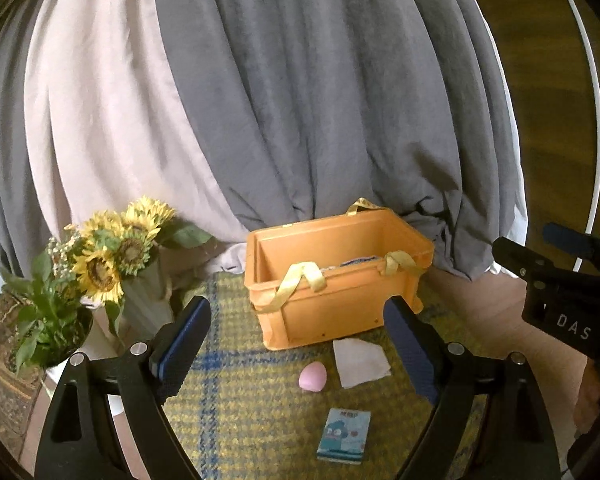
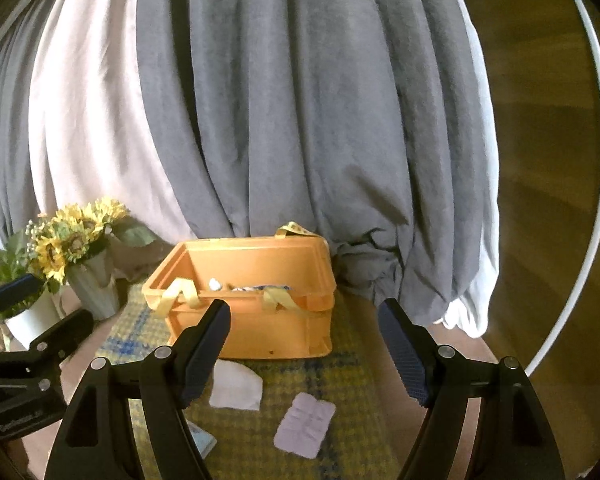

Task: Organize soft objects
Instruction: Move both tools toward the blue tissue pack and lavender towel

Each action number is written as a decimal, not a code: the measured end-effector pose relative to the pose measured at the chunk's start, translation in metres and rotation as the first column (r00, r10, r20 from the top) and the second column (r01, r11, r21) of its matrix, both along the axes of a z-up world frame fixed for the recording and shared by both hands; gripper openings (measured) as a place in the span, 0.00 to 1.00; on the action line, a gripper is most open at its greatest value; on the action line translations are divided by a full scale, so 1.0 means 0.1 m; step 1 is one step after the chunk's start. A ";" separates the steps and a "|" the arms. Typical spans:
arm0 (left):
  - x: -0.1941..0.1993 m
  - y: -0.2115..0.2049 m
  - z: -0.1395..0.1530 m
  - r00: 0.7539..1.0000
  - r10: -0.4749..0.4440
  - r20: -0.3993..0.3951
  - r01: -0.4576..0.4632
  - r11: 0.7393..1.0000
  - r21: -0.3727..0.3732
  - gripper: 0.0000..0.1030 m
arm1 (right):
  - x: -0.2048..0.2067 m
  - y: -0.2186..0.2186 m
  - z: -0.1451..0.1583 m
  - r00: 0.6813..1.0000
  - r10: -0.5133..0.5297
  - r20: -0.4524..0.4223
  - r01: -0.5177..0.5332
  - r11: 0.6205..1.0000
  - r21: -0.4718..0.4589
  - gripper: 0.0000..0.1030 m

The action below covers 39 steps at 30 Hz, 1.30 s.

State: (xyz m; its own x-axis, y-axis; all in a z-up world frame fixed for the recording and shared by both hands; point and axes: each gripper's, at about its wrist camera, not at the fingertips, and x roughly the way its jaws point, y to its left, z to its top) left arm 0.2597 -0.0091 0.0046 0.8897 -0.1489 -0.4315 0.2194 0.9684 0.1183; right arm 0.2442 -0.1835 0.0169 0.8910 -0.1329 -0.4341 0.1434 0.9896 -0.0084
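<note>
An orange bin (image 1: 332,280) with yellow ribbon handles stands on a yellow and blue plaid mat (image 1: 240,400); it also shows in the right wrist view (image 2: 252,332) with soft items inside. In front of it lie a pink egg-shaped sponge (image 1: 313,376), a white cloth (image 1: 360,362) and a small blue tissue pack (image 1: 344,434). The right wrist view shows the white cloth (image 2: 238,386), a pale lilac pad (image 2: 305,430) and a corner of the tissue pack (image 2: 204,442). My left gripper (image 1: 300,344) is open and empty above them. My right gripper (image 2: 304,344) is open and empty.
A vase of sunflowers (image 1: 116,256) and a potted green plant (image 1: 48,332) stand left of the bin. Grey and pale pink curtains (image 1: 260,100) hang behind. The right gripper's body (image 1: 568,300) is at the right edge. Wooden floor (image 2: 548,200) lies to the right.
</note>
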 end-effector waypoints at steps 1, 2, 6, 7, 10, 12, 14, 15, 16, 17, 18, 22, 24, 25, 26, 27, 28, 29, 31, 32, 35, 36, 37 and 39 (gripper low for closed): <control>-0.03 0.01 -0.03 1.000 0.005 0.000 -0.005 1.000 0.001 0.86 | -0.03 0.00 -0.03 1.000 0.001 -0.001 -0.001 1.000 0.000 0.75; -0.06 0.01 -0.06 1.000 0.009 -0.002 -0.009 1.000 0.001 0.86 | -0.05 0.01 -0.06 1.000 0.002 -0.004 -0.002 1.000 0.001 0.75; -0.16 0.03 -0.24 0.999 0.025 -0.028 -0.024 1.000 0.016 0.87 | -0.15 0.03 -0.23 0.999 0.015 -0.030 -0.015 1.000 -0.009 0.75; -0.18 0.02 -0.28 0.999 0.027 -0.036 -0.027 0.999 0.020 0.87 | -0.16 0.03 -0.27 0.999 0.018 -0.040 -0.018 1.000 -0.007 0.75; -0.22 0.00 -0.42 0.997 0.033 -0.072 -0.030 0.999 0.039 0.87 | -0.19 0.04 -0.42 0.996 0.024 -0.081 -0.024 1.000 -0.003 0.75; -0.23 -0.01 -0.51 0.995 0.033 -0.098 -0.029 0.999 0.045 0.87 | -0.20 0.03 -0.51 0.994 0.028 -0.103 -0.028 1.000 0.002 0.75; -0.23 -0.02 -0.62 0.991 0.037 -0.129 -0.030 0.998 0.054 0.87 | -0.20 0.03 -0.62 0.991 0.032 -0.131 -0.032 0.999 0.006 0.75; -0.23 -0.02 -0.67 0.989 0.039 -0.142 -0.031 0.998 0.057 0.87 | -0.19 0.03 -0.67 0.989 0.034 -0.145 -0.033 0.999 0.011 0.75; -0.22 -0.02 -0.73 0.986 0.044 -0.160 -0.034 0.997 0.062 0.87 | -0.18 0.02 -0.73 0.987 0.037 -0.159 -0.035 0.999 0.016 0.75; -0.21 -0.03 -0.78 0.984 0.047 -0.173 -0.035 0.997 0.068 0.87 | -0.17 0.02 -0.79 0.984 0.034 -0.172 -0.032 0.999 0.018 0.75; -0.19 -0.04 -0.84 0.980 0.050 -0.191 -0.036 0.997 0.075 0.87 | -0.16 0.01 -0.83 0.982 0.032 -0.184 -0.029 0.999 0.021 0.75; -0.14 -0.07 -1.07 0.967 0.050 -0.248 -0.027 0.995 0.096 0.87 | -0.11 -0.02 -1.05 0.971 0.030 -0.238 -0.022 0.999 0.035 0.75; -0.11 -0.10 -1.18 0.961 0.046 -0.272 -0.018 0.994 0.106 0.87 | -0.08 -0.04 -1.14 0.964 0.027 -0.263 -0.017 0.999 0.037 0.74; -0.11 -0.11 -1.23 0.959 0.045 -0.278 -0.015 0.994 0.110 0.87 | -0.06 -0.04 -1.19 0.961 0.027 -0.275 -0.016 0.999 0.042 0.75; -0.09 -0.12 -1.27 0.958 0.043 -0.283 -0.012 0.994 0.112 0.87 | -0.04 -0.05 -1.24 0.958 0.025 -0.285 -0.012 0.999 0.047 0.74; -0.08 -0.13 -1.31 0.955 0.041 -0.292 -0.007 0.993 0.116 0.87 | -0.03 -0.06 -1.28 0.955 0.025 -0.294 -0.010 0.999 0.053 0.74; -0.06 -0.15 -1.37 0.952 0.037 -0.305 -0.001 0.993 0.117 0.87 | -0.01 -0.07 -1.32 0.952 0.026 -0.304 -0.008 0.998 0.061 0.74; -0.05 -0.16 -1.40 0.949 0.031 -0.313 0.005 0.994 0.114 0.87 | 0.01 -0.08 -1.36 0.950 0.026 -0.312 -0.005 0.998 0.067 0.74; -0.02 -0.18 -1.49 0.943 0.025 -0.333 0.015 0.993 0.115 0.87 | 0.04 -0.10 -1.44 0.943 0.027 -0.331 0.002 0.996 0.088 0.74; -0.01 -0.20 -1.54 0.939 0.022 -0.344 0.018 0.993 0.114 0.87 | 0.06 -0.11 -1.47 0.941 0.027 -0.338 0.006 0.995 0.096 0.74; 0.06 -0.23 -1.68 0.923 0.015 -0.383 0.028 0.994 0.107 0.85 | 0.12 -0.13 -1.59 0.932 0.019 -0.363 0.021 0.994 0.108 0.74; 0.08 -0.23 -1.72 0.919 0.017 -0.394 0.027 0.994 0.105 0.85 | 0.15 -0.15 -1.64 0.926 0.017 -0.378 0.028 0.993 0.114 0.74; 0.10 -0.23 -1.76 0.914 0.019 -0.405 0.026 0.994 0.103 0.84 | 0.17 -0.15 -1.68 0.923 0.017 -0.386 0.033 0.992 0.121 0.74; 0.15 -0.23 -1.83 0.903 0.022 -0.428 0.023 0.995 0.100 0.81 | 0.20 -0.16 -1.75 0.917 0.017 -0.399 0.041 0.990 0.137 0.74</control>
